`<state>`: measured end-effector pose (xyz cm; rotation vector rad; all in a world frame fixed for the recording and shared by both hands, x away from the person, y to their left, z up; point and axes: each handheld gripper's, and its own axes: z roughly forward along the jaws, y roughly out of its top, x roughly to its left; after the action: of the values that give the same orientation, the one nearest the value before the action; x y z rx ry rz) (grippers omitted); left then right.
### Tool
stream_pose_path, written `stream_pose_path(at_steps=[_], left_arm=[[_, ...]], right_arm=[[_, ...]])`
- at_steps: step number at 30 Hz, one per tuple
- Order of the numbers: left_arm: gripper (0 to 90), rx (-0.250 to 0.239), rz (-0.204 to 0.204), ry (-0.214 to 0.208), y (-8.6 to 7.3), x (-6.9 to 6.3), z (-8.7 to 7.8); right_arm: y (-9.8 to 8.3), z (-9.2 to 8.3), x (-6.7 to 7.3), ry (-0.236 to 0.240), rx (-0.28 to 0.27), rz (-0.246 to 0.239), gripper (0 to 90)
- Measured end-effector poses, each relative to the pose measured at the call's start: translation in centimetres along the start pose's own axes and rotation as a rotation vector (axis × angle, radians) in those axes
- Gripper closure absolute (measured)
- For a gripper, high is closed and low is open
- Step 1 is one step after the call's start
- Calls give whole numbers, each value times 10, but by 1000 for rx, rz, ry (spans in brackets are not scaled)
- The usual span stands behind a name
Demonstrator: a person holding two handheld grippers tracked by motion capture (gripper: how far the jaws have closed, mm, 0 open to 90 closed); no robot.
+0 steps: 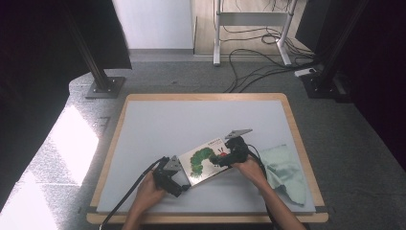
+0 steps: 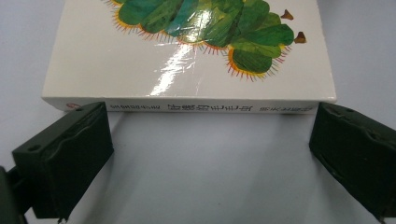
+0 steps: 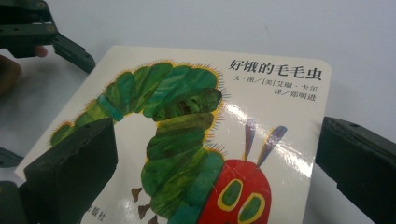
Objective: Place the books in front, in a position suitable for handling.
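Between the spread jaws of the left gripper (image 2: 210,149): bare table (image 1: 158,124), open right up to the spine of the book (image 2: 196,70), which blocks the way ahead. Between the right gripper's (image 3: 215,168) parted jaws: the book cover, close beneath. Right of those jaws: a crumpled cloth (image 1: 287,175).

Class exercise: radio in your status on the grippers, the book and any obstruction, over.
Left gripper open at the spine. Right gripper open over the cover. White caterpillar board book flat on the grey mat. Pale green cloth lies apart, right.
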<state>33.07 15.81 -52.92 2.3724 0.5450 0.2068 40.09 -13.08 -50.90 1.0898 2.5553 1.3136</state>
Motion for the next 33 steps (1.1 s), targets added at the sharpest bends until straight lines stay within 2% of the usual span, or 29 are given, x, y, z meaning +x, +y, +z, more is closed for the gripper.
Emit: stream_pose_path(at_steps=[6,11,17,24,27,33], left_arm=[[0,2,-2,-2,0,0,0],[0,-1,-7,-4,0,0,0],[0,-1,-7,-4,0,0,0],[0,-1,-7,-4,0,0,0],[0,0,-6,-4,0,0,0],[0,-1,-7,-4,0,0,0]], right_arm=[[-4,-8,3,10,4,7,1],[-13,-12,1,39,6,43,4],[-13,-15,1,52,-17,72,0],[-15,-19,4,51,-25,71,0],[-17,-19,4,46,-7,56,4],[-18,-2,1,10,38,7,7]])
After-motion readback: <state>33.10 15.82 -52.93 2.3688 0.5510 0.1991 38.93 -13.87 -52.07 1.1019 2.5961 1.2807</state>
